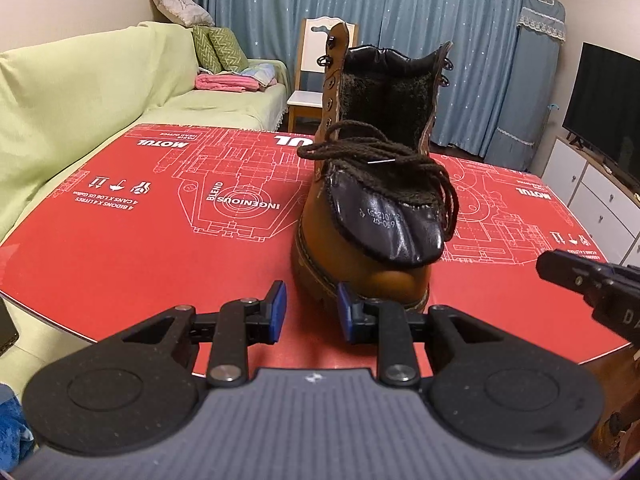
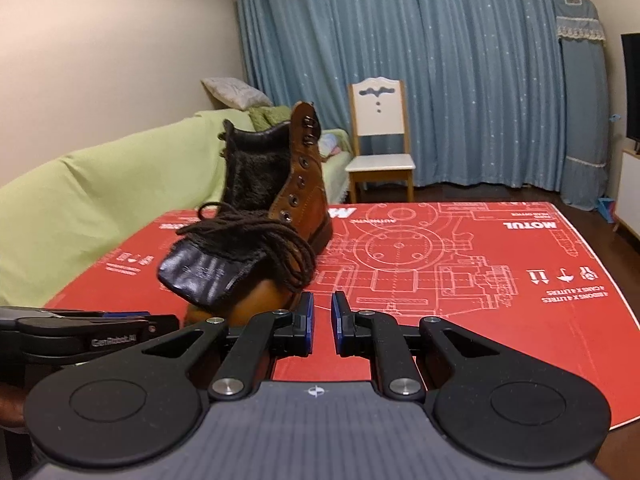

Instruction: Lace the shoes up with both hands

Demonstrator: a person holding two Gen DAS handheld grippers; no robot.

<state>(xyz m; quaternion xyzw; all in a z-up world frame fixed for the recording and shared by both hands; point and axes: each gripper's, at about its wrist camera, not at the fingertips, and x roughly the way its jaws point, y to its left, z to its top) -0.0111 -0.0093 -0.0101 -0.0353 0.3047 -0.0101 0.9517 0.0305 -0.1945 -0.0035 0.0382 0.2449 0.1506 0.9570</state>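
Both my left gripper and right gripper are hovering with jaws spread and empty near the boot standing on the table, its lace lying bundled on the folded-out tongue, eyelets seemingly unthreaded—lacing not begun.

tan boot, dark brown lace, red mat
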